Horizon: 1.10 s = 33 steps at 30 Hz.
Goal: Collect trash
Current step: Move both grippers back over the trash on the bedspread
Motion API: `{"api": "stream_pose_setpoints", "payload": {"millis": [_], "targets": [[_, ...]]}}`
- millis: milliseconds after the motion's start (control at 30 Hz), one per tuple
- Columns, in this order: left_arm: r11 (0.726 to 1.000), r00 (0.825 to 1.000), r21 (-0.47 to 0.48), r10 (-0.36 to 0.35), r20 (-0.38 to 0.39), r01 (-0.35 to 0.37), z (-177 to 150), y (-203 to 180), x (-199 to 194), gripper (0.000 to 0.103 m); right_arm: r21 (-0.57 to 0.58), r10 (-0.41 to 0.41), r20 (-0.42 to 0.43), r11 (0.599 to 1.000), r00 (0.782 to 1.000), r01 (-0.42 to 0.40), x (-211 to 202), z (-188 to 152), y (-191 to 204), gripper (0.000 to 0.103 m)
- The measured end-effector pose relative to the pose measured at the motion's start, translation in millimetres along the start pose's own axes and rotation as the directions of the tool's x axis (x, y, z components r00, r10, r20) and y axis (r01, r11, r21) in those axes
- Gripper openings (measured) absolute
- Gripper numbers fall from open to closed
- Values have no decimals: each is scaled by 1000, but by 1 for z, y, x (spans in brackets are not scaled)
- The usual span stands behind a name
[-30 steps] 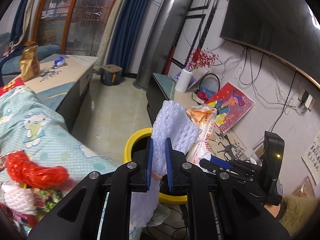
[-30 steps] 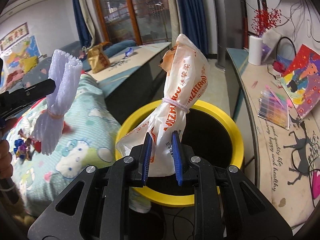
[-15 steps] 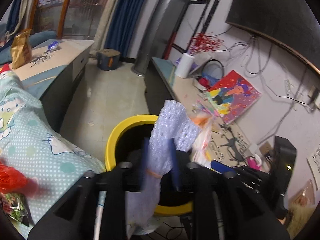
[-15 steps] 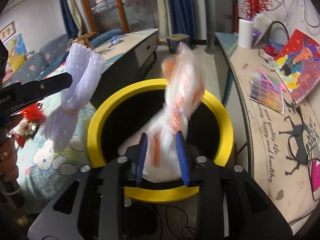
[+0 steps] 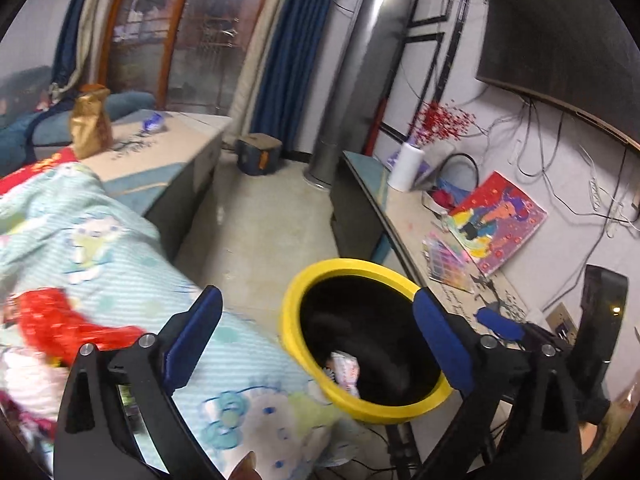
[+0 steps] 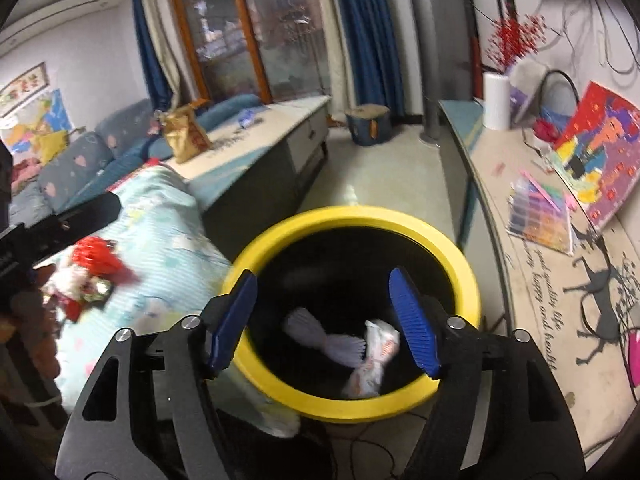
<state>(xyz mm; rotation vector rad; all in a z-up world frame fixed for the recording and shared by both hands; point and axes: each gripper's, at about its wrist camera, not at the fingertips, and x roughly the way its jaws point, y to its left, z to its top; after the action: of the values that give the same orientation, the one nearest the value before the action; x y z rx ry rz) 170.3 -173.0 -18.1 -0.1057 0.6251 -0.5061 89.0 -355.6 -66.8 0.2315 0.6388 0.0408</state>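
Black tongs (image 6: 322, 318), ribbed blue pads (image 6: 412, 320), silver screws.

My left gripper (image 5: 316, 336) points forward and downward, its blue-padded fingers (image 5: 192, 336) spreading apart with nothing between them. My right gripper (image 6: 322, 320) takes the same downward pitch, its fingers (image 6: 412, 320) likewise opening and empty.
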Motion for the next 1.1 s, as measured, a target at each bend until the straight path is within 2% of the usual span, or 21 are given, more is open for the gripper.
{"api": "stream_pose_setpoints", "payload": {"millis": [400, 633, 1100], "targets": [[990, 987, -53, 138, 85, -134, -4, 41, -63, 96, -96, 140, 34, 986, 990, -137, -21, 9, 63, 65], [976, 970, -99, 205, 134, -193, -4, 63, -93, 96, -153, 204, 10, 968, 979, -200, -22, 3, 97, 65], [939, 934, -182, 321, 157, -292, -14, 108, -133, 96, -221, 319, -47, 921, 947, -321, -11, -2, 162, 65]]}}
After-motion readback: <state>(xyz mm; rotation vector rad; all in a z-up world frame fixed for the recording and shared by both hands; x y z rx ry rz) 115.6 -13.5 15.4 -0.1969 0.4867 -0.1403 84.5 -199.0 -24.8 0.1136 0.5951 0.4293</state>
